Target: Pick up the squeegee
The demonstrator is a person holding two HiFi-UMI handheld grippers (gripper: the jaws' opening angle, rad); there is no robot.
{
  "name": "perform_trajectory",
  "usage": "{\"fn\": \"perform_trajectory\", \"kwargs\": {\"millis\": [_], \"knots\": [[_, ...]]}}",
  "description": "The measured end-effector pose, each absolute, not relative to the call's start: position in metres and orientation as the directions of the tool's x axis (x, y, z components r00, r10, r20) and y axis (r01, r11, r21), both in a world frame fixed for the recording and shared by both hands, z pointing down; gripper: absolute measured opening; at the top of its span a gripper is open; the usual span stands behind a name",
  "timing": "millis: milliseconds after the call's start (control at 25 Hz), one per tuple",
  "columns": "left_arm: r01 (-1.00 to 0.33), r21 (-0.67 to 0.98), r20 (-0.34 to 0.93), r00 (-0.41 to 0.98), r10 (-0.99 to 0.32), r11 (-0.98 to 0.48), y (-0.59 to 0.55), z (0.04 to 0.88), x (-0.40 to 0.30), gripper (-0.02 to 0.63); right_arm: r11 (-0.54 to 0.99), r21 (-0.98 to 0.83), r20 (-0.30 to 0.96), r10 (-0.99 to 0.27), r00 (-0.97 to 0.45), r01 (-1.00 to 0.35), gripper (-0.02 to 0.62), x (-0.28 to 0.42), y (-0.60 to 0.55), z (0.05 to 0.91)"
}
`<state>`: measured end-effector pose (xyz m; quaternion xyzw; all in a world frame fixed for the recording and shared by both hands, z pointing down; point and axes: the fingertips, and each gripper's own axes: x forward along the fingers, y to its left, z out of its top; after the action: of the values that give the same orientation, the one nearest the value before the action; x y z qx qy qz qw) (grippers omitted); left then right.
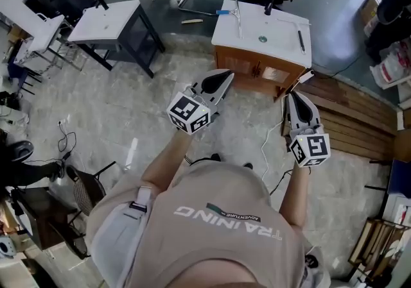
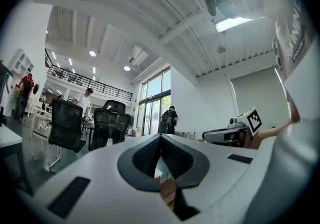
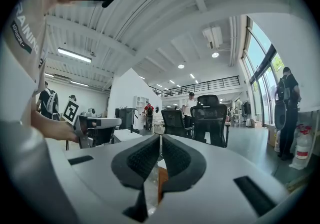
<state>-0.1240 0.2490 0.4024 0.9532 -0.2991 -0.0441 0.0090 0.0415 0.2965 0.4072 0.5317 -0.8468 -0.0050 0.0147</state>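
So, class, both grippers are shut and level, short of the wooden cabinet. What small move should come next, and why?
Probably carry the left gripper forward toward the squeegee and open its jaws. They are shut on nothing, the squeegee lies untouched on the white top of the cabinet, and the left gripper looks nearer it than the right gripper.

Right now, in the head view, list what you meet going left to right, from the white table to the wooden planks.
In order: white table with black legs → left tool → right tool → stacked wooden planks.
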Motion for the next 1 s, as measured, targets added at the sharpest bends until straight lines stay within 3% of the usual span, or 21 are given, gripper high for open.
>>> {"fn": "perform_trajectory", "kwargs": {"millis": [640, 1000], "knots": [[-0.531, 0.07, -0.038, 0.845, -0.534, -0.844, 0.231, 0.429, -0.172, 0.011, 0.393, -0.025, 0.074, -0.916, -0.393, -0.919, 0.038, -0.009, 0.294, 0.434], [-0.53, 0.093, -0.021, 0.845, -0.534, -0.843, 0.195, 0.445, -0.163, 0.011, 0.38, -0.041, 0.092, -0.92, -0.382, -0.924, 0.037, 0.003, 0.262, 0.447]]}}
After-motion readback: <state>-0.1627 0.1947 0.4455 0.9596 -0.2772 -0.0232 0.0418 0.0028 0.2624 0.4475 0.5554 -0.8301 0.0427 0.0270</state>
